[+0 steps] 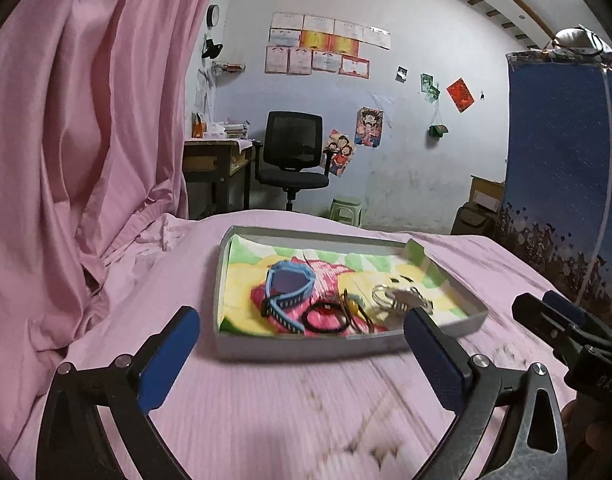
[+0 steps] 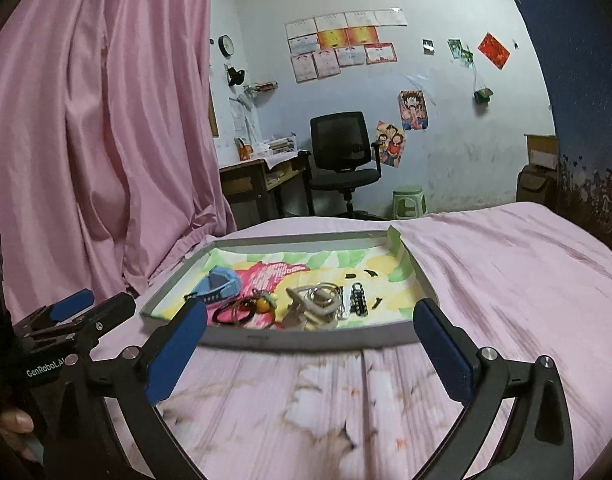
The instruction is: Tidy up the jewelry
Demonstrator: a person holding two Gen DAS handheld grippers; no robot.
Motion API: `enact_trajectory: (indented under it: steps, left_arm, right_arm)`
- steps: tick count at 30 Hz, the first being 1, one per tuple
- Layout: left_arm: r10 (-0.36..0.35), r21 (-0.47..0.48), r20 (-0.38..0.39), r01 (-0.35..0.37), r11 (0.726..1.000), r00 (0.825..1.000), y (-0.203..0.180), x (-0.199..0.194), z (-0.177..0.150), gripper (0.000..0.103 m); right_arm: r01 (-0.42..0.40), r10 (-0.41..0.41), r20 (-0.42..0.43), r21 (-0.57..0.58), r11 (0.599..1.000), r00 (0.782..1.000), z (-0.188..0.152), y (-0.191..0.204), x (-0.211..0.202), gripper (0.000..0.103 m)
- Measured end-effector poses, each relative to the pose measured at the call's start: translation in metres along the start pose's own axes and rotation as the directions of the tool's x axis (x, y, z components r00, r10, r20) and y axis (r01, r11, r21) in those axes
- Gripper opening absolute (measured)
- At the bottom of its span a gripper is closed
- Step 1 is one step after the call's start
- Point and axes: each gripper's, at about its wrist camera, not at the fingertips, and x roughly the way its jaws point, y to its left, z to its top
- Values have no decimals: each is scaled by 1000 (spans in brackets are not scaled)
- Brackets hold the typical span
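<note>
Both tools are hovering spread and empty: left tool (image 1: 302, 336), right tool (image 2: 310, 334). The jewelry (image 2: 314, 300) is lying tangled in the tray (image 2: 306, 338) on the bed (image 2: 506, 280), blur hiding individual pieces.

bedsheet (image 1: 266, 408): pink, faint floral print
tray (image 1: 306, 350): grey rim, liner of green, yellow and pink
wristband (image 1: 288, 280): light blue, beyond the left gripper's fingers
hair tie (image 1: 324, 318): black
finger pads (image 2: 178, 350): blue
curtain (image 2: 106, 120): plain pink
</note>
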Motion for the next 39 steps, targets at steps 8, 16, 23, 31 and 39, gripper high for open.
enact_trajectory:
  steps: [8,16,23,31,39]
  left_arm:
    - [8,12,9,-8,1000,1000,3,-25,-23,103]
    - [18,-19,-6,-19,1000,1000,12,-27,-29,103]
    - [22,-21,-10,-22,1000,1000,12,-26,-30,103]
    - [22,-21,-10,-22,1000,1000,13,-26,-31,103]
    - [23,-21,-10,-23,1000,1000,13,-26,-31,103]
  right_arm:
    - [34,-33,29,-9,999,999,-15,5,-33,101]
    - [41,-41,37,-12,999,998,-17,4,-37,101]
    - [44,-43,34,-10,999,998,-17,1,-41,101]
    - [43,-42,36,-10,999,998,-17,0,-41,101]
    - [43,-42,35,-11,999,999,-17,1,-40,101]
